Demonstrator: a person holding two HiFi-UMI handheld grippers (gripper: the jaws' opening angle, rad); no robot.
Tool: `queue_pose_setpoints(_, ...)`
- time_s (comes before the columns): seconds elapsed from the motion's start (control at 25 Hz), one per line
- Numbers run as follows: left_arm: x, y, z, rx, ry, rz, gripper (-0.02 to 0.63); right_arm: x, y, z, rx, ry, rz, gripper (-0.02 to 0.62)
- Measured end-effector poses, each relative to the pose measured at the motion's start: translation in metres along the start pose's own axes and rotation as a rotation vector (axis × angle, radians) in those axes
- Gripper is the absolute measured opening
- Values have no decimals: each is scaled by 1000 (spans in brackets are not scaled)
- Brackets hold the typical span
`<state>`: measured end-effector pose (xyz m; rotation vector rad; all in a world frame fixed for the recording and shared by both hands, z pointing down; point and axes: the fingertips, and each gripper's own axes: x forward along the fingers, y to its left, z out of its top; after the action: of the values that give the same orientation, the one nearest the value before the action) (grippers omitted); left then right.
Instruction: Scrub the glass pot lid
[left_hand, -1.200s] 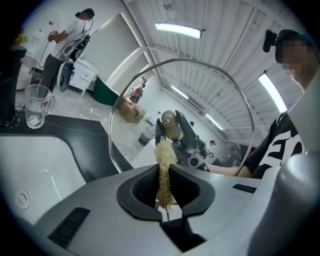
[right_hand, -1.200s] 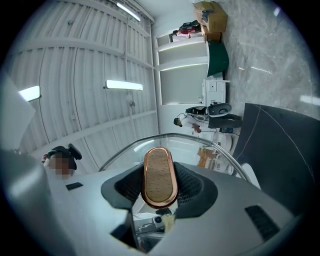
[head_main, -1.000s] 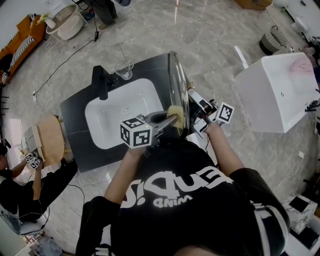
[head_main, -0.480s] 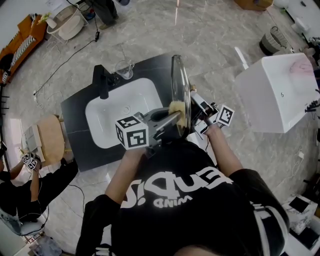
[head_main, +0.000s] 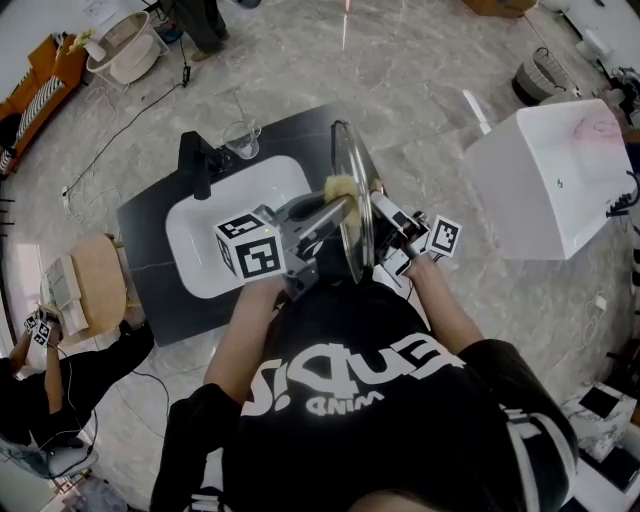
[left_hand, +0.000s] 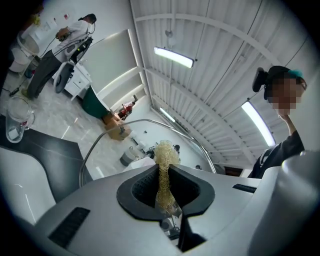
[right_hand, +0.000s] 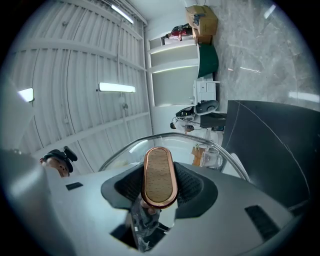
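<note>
Near white sink (head_main: 196, 252), upright glass lid (head_main: 353, 232)

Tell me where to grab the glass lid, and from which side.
Grip its oval wood-topped handle, coming from the domed outer side of the lid. The lid stands on edge, its glass thin and likely slick; the handle sticks out and is narrow enough for jaws to close across, as the right gripper does now.
</note>
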<state>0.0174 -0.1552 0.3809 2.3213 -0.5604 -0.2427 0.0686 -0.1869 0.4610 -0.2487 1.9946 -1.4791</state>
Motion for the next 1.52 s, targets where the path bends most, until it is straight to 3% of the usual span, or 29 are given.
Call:
queue_pose_setpoints(0.64, -6, 58, 30, -19, -84, 160, 49, 15, 26, -21, 22, 63, 107, 173)
queue_pose_setpoints(1.16, -22, 121, -19, -67, 20, 315, 49, 21, 34, -29, 10, 91, 128, 173)
queue_pose_setpoints(1.52, -26, 131, -59, -92, 101, 334, 49, 22, 29, -24, -3, 85, 122, 173)
